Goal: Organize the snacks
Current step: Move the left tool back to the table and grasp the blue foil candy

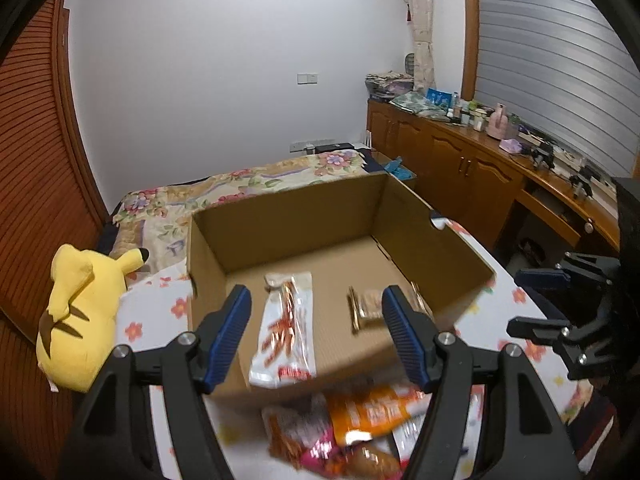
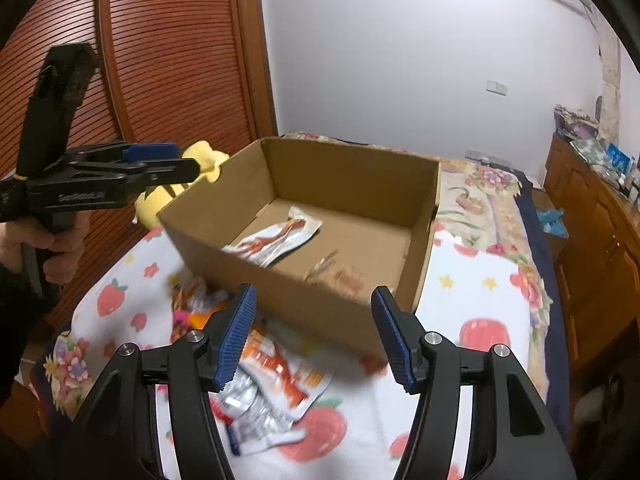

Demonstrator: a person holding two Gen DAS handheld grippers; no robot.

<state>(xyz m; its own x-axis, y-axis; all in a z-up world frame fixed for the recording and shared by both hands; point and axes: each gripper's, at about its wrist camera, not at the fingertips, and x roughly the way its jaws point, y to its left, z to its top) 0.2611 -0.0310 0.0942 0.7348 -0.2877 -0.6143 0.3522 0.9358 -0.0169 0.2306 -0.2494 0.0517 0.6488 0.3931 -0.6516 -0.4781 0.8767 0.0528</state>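
Snacks (image 2: 272, 392) loose at bed's near edge; both my jaws wide, empty; slippery wrappers could slip before box (image 1: 420, 216).

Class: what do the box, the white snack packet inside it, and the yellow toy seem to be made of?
Box: brown cardboard, matt, raw cut edges.
White snack packet: probably plastic film, glossy, crinkled.
Yellow toy: soft plush fabric, seemingly stuffed, with stitched seams.

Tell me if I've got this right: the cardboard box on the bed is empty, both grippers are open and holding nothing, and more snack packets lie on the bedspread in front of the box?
Not quite: the cardboard box isn't empty. The left wrist view shows a white snack packet and a smaller brown packet on its floor. The rest holds: the left gripper and right gripper are open and hold nothing, and more snack packets lie before the box.
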